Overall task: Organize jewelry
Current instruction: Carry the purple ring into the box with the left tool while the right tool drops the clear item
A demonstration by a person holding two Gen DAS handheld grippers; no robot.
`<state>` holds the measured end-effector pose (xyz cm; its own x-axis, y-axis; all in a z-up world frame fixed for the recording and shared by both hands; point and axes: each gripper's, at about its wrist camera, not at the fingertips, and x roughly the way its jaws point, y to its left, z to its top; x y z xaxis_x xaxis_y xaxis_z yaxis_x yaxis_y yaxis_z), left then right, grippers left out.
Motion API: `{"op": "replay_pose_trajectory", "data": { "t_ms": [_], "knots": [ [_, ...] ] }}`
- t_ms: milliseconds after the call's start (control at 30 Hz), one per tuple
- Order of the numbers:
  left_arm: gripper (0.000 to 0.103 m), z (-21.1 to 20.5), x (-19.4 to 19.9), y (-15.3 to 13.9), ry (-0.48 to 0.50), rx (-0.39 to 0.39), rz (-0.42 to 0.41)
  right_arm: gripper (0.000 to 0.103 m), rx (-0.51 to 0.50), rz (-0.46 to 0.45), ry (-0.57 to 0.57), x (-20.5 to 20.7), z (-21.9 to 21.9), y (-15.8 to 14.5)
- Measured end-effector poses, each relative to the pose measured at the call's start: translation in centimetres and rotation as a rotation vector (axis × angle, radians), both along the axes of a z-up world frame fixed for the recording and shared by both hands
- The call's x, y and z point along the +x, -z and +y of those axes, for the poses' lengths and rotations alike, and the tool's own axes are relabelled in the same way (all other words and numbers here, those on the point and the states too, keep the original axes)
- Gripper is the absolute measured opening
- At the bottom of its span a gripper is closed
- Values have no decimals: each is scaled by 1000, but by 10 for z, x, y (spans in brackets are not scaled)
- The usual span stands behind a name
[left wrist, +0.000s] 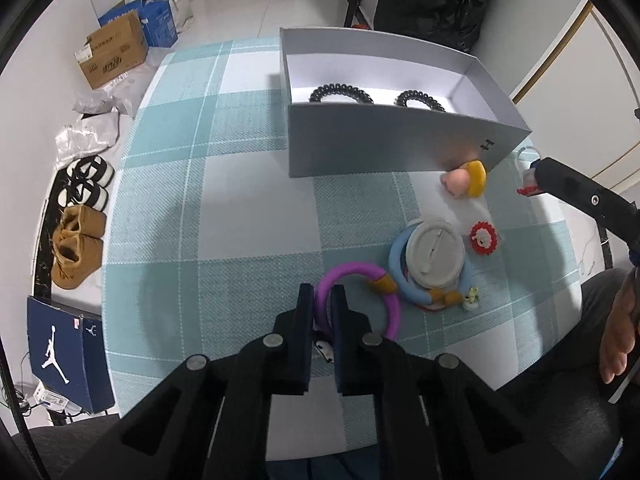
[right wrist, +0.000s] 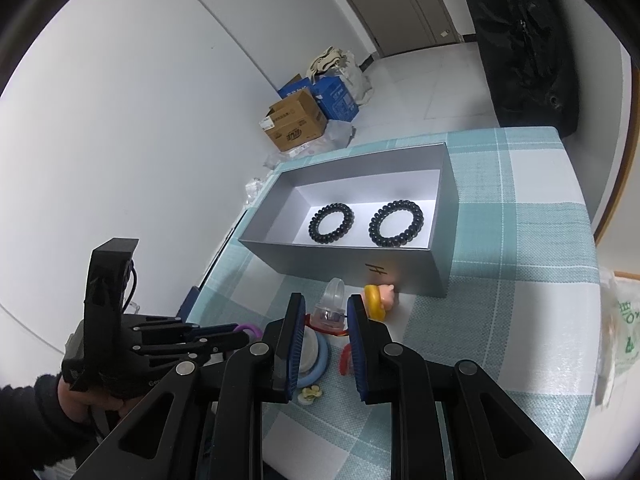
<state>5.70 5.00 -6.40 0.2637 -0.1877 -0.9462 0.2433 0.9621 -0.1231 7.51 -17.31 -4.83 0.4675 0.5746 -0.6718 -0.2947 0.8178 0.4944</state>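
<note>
Checked teal-and-white cloth covers the surface (left wrist: 224, 184); cardboard boxes and shoes sit on the floor off to the left. At the far side stands the grey box (left wrist: 384, 140), open-topped, w/ two black coil bands (right wrist: 332, 224) already lying side by side inside.

My left tool (left wrist: 322, 300) points steeply down near the surface's near edge, and its jaws are clamped on the purple ring (left wrist: 384, 280), pinching the ring's left arc between them. That ring lies flat on the cloth, touching the blue ring (left wrist: 396, 256) that sits around a white round lid (left wrist: 436, 248). A small red frilly piece (left wrist: 484, 238) lies just right of the lid, and a yellow-and-pink charm (left wrist: 466, 178) rests against the box's near wall.

My right tool (right wrist: 324, 316) is narrow, w/ a clear ring w/ a chunky setting (right wrist: 330, 306) between its fingers; it looks gripped, though contact on both pads isn't fully clear. It hangs over the pile, just short of the box.

Step in hand, as I judge it: grasp on the purple ring is made, lift comes next. Next move calls for a straight pull up so the ring clears the blue one w/o dragging it, then a carry far and slightly right over the box's near wall, and release beside the coil bands.
</note>
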Motion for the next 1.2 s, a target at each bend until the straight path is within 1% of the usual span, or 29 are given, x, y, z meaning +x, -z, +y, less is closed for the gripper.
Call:
{"op": "replay_pose_trajectory", "data": {
  "t_ms": [67,233,333,433,567,667,867,1033,1100,1167,1200],
  "knots": [
    [4,2,-1,-6,-10,-6,-25,21,-1,-3,0,0,0,-1],
    [4,3,-5,-32,-27,-38,-109,21,17,-13,7,0,-4,-8],
    [4,4,0,-50,-47,-91,-142,21,39,-24,11,3,-8,-17],
    [4,-2,5,-60,-55,-125,-171,21,55,-41,15,8,-10,-29],
    [4,-10,20,-72,-61,-198,-189,21,64,-54,17,20,-10,-41],
    [4,-10,38,-71,-62,-230,-194,21,55,-55,23,31,-8,-45],
    [4,-20,58,-67,-43,-238,-203,21,35,-43,28,53,-5,-46],
    [4,-27,72,-59,-38,-263,-171,21,21,-1,45,74,-2,-36],
    [4,-32,78,-54,-20,-290,-135,21,13,12,46,81,0,-31],
    [4,-35,81,-53,-4,-323,-130,22,1,26,54,87,2,-27],
    [4,-35,81,-52,2,-326,-130,23,1,43,59,90,2,-24]
  ]
}}
